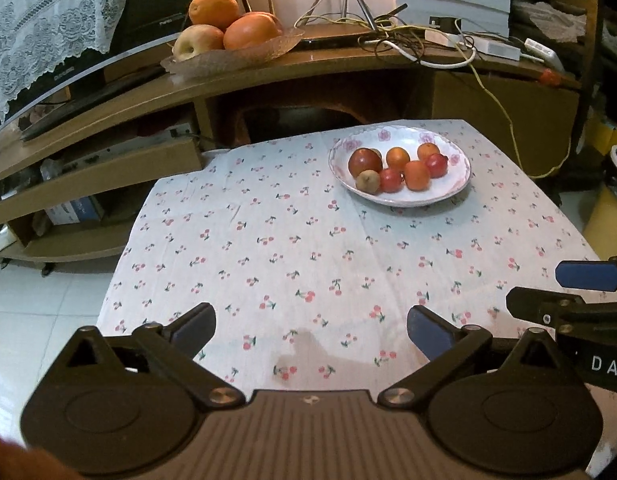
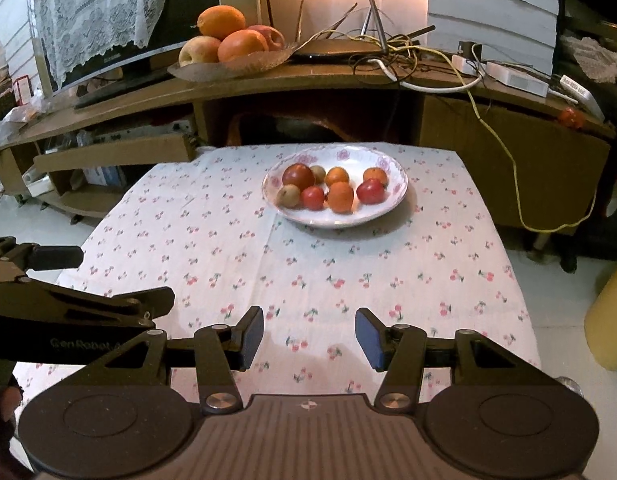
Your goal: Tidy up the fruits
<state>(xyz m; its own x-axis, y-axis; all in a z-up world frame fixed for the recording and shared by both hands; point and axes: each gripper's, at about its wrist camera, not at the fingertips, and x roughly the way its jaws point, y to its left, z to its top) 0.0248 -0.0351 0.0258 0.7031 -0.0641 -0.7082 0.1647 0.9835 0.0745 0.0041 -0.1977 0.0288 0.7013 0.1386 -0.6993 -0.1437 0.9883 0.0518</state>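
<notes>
A white flowered plate (image 1: pixel 452 196) (image 2: pixel 392 210) at the far side of the table holds several small fruits: red ones (image 1: pixel 364 162) (image 2: pixel 298 176), orange ones (image 1: pixel 417 176) (image 2: pixel 340 197) and a brownish one (image 1: pixel 368 181) (image 2: pixel 288 195). My left gripper (image 1: pixel 310 330) hangs open and wide over the near part of the cherry-print cloth (image 1: pixel 268 264) (image 2: pixel 428 264), nothing between its fingers. My right gripper (image 2: pixel 309 338) is open too, narrower, also empty and well short of the plate. Each gripper shows at the edge of the other's view.
Behind the table stands a wooden TV cabinet (image 1: pixel 348 64) (image 2: pixel 308 80). On it sit a glass dish of large oranges and apples (image 1: pixel 232 28) (image 2: pixel 232 40), a screen under lace, a router and tangled cables (image 1: pixel 408 36). White tiled floor lies left of the table.
</notes>
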